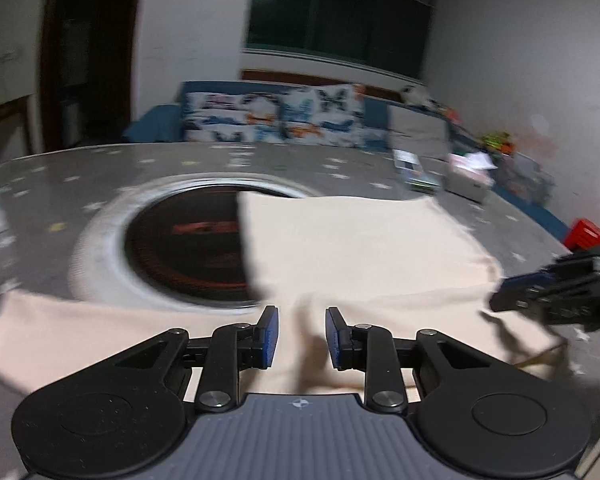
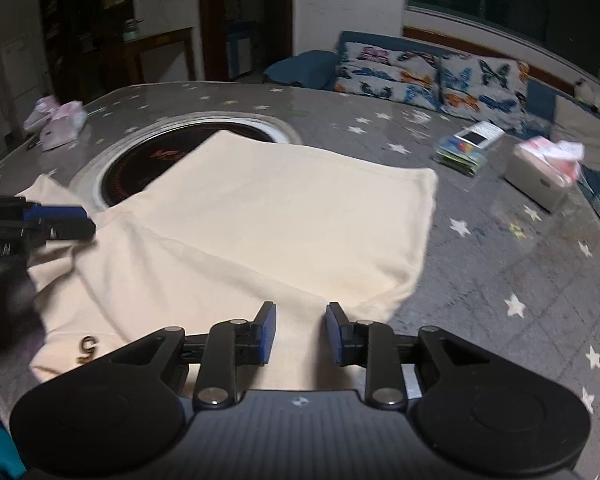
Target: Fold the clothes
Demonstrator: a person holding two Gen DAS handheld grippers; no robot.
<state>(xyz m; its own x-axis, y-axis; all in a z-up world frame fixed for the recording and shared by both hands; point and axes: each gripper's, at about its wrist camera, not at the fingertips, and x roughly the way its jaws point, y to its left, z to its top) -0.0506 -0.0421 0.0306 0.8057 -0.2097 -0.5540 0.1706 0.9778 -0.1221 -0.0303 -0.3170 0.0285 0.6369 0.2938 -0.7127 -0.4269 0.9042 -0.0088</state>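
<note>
A cream T-shirt (image 1: 360, 248) lies partly folded on the grey star-patterned table (image 1: 100, 168), one flap doubled over its body; it also shows in the right wrist view (image 2: 284, 216). My left gripper (image 1: 301, 336) is open and empty just above the shirt's near edge. It shows from the side at the left in the right wrist view (image 2: 60, 220). My right gripper (image 2: 301, 332) is open and empty over the shirt's near right part. It shows at the right edge of the left wrist view (image 1: 540, 292).
A round dark burner (image 2: 140, 164) with a metal rim is sunk in the table, partly under the shirt. A tissue box (image 2: 544, 180) and a stack of cards (image 2: 468, 144) sit at the right, pink packets (image 2: 60, 124) at the far left. A butterfly-print sofa (image 2: 428, 76) stands behind.
</note>
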